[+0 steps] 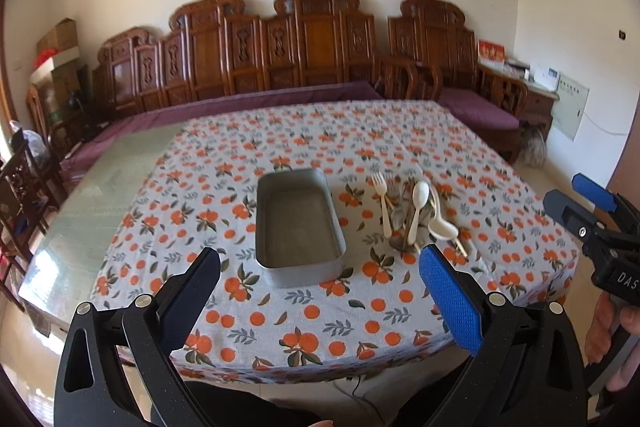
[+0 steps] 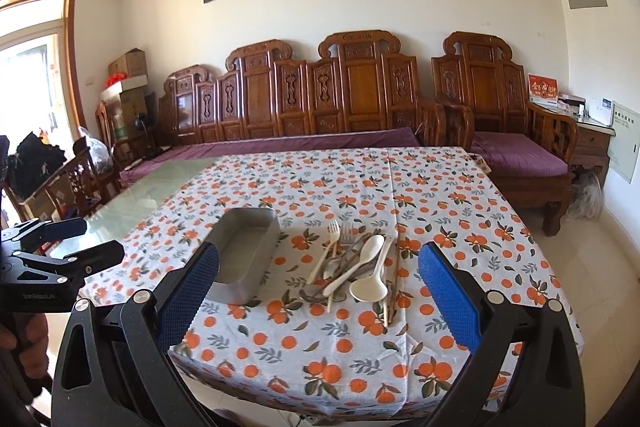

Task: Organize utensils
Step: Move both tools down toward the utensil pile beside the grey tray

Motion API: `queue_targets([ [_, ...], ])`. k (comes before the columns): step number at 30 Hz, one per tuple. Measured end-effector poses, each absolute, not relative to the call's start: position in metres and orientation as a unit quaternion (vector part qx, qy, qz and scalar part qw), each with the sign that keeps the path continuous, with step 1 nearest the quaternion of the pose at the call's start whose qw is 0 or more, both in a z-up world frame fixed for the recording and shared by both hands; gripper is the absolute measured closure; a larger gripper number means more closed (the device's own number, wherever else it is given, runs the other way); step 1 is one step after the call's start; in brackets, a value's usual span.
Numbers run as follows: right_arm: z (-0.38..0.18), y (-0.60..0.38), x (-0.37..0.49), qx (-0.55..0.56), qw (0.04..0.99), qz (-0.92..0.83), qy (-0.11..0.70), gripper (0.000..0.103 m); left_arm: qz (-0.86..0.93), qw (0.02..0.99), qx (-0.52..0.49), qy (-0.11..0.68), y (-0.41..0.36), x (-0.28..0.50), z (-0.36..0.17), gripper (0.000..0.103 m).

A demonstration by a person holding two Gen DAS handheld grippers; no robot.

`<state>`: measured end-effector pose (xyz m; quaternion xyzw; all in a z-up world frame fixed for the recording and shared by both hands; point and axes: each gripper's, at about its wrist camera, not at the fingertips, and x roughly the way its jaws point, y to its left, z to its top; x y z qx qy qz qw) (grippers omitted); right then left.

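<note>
An empty grey metal tray [image 1: 298,261] [image 2: 234,289] sits on the orange-patterned tablecloth. To its right lies a pile of utensils [image 1: 412,215] [image 2: 356,271]: white plastic forks [image 2: 333,231], white spoons [image 2: 370,247], metal spoons and chopsticks [image 2: 390,301]. My left gripper [image 1: 320,279] is open and empty, hovering above the table's near edge in front of the tray. My right gripper [image 2: 320,279] is open and empty, hovering before the pile. Each gripper shows at the edge of the other's view: the right [image 1: 580,205] and the left [image 2: 86,239].
The table [image 2: 320,355] has a bare glass strip [image 1: 100,195] on its left. A carved wooden sofa [image 2: 320,99] with purple cushions stands behind the table. Wooden chairs [image 2: 80,179] and boxes stand at the far left.
</note>
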<state>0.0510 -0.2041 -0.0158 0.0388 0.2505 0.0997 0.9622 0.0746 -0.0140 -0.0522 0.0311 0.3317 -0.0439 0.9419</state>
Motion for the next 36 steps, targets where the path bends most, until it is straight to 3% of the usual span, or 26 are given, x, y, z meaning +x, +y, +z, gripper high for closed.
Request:
queue_targets([
  [24, -0.085, -0.254, 0.184, 0.025, 0.947, 0.05, 0.315, 0.009, -0.085, 0.91, 0.075, 0.399, -0.04, 0.195, -0.096, 0.007],
  [29, -0.104, -0.258, 0.215, 0.028, 0.937, 0.055, 0.344, 0.02, -0.112, 0.903, 0.078, 0.407, -0.051, 0.214, -0.102, 0.007],
  [36, -0.155, -0.254, 0.249, 0.034, 0.91, 0.082, 0.405, 0.052, -0.131, 0.893, 0.07, 0.425, -0.064, 0.241, -0.119, 0.007],
])
